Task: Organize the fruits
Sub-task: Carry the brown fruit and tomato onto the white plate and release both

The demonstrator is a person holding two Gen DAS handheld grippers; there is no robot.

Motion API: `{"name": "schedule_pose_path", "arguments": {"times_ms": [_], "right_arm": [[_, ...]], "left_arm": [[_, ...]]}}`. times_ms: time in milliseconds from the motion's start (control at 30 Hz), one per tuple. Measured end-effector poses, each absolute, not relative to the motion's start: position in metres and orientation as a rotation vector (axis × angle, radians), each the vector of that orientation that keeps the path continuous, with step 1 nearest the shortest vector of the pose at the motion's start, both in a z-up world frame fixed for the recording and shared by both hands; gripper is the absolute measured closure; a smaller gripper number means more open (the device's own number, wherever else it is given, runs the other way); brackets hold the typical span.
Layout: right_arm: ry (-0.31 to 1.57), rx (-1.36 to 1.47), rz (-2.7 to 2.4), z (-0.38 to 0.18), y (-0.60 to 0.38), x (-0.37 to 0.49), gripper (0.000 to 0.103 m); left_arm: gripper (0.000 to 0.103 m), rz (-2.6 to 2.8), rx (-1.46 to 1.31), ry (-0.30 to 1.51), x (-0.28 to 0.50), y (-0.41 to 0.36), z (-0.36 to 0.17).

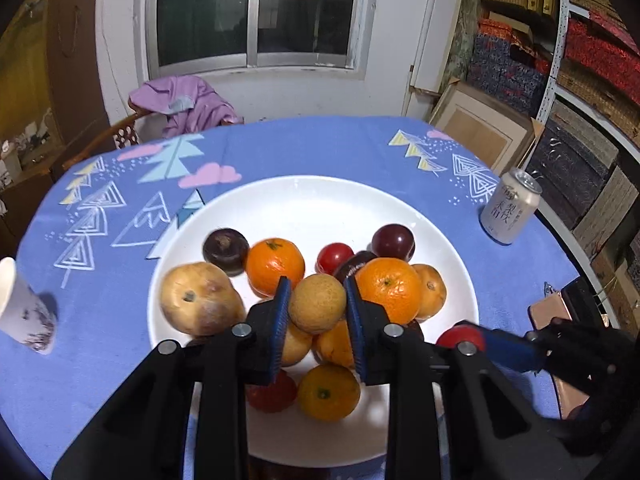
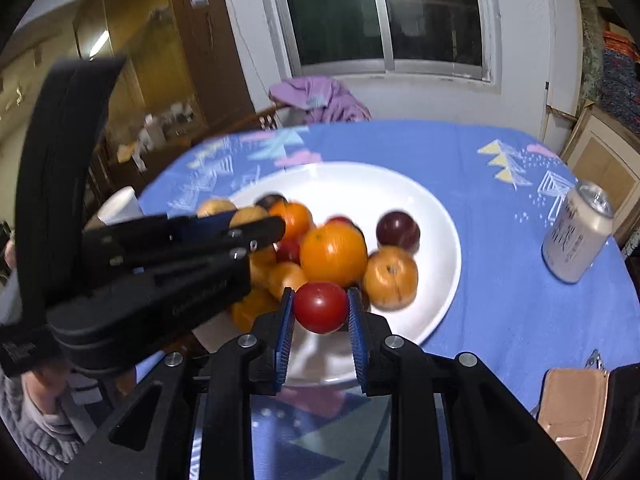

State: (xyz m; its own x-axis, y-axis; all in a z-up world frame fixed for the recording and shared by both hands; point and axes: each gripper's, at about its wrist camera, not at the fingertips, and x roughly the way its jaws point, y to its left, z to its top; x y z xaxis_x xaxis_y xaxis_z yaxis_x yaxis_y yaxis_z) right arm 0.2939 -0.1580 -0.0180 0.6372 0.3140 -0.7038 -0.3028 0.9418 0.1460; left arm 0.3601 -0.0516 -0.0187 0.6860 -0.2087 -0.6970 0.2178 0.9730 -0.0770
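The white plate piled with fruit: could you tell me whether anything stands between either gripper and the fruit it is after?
Nothing does. The left gripper is already shut on a round tan fruit, and the right gripper on a round red fruit, both above the large white plate.

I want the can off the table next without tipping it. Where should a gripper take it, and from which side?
Probably take the can around the middle of its round side wall, coming level from the near, plate-facing side. It stands upright, alone on the tablecloth, apart from the plate. A mid-height grip should keep it from tipping, and its opened top stays up.
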Motion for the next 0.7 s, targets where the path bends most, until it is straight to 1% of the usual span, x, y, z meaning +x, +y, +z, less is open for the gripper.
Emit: {"name": "schedule_pose_path", "arguments": {"times_ms": [167, 200, 233, 267, 300, 367, 400, 433, 467, 500, 533, 567, 600, 633, 700], "right_arm": [[0.784, -0.022, 0.321, -0.024, -0.148, 0.288, 0.075], [0.781, -0.026, 0.322, -0.025, -0.148, 0.288, 0.069], [0.776, -0.027, 0.325, -0.025, -0.147, 0.287, 0.056], [0.763, -0.027, 0.315, -0.026, -0.148, 0.287, 0.049], [0.752, -0.027, 0.310, -0.025, -0.148, 0.285, 0.040], [0.749, -0.035, 0.314, -0.025, -0.148, 0.285, 0.038], [0.747, -0.036, 0.311, -0.024, -0.149, 0.284, 0.039], [0.743, -0.030, 0.310, -0.022, -0.151, 0.284, 0.039], [0.735, -0.014, 0.310, -0.018, -0.154, 0.282, 0.039], [0.726, 0.004, 0.310, -0.013, -0.158, 0.281, 0.036], [0.710, 0.030, 0.310, -0.006, -0.162, 0.277, 0.029], [0.692, 0.058, 0.308, 0.000, -0.166, 0.272, 0.025], [0.668, 0.095, 0.307, 0.008, -0.172, 0.267, 0.018], [0.647, 0.123, 0.308, 0.015, -0.177, 0.262, 0.015], [0.616, 0.167, 0.311, 0.024, -0.184, 0.253, 0.011]], "left_arm": [[0.075, -0.244, 0.075, 0.752, 0.361, -0.059, -0.032], [0.075, -0.243, 0.081, 0.749, 0.361, -0.059, -0.032], [0.074, -0.244, 0.081, 0.747, 0.361, -0.059, -0.033], [0.072, -0.245, 0.078, 0.747, 0.361, -0.058, -0.031], [0.069, -0.248, 0.071, 0.746, 0.361, -0.057, -0.031], [0.063, -0.267, 0.034, 0.752, 0.360, -0.052, -0.028], [0.049, -0.265, 0.020, 0.754, 0.360, -0.049, -0.027], [0.030, -0.254, 0.007, 0.748, 0.359, -0.046, -0.025], [0.026, -0.262, -0.017, 0.729, 0.356, -0.041, -0.020], [0.025, -0.273, -0.038, 0.716, 0.353, -0.036, -0.014], [0.025, -0.269, -0.042, 0.708, 0.350, -0.033, -0.010], [0.025, -0.258, -0.043, 0.689, 0.345, -0.028, -0.003], [0.022, -0.246, -0.042, 0.666, 0.339, -0.022, 0.005], [0.016, -0.237, -0.039, 0.654, 0.335, -0.019, 0.010], [0.013, -0.198, -0.035, 0.624, 0.323, -0.007, 0.020]]}}
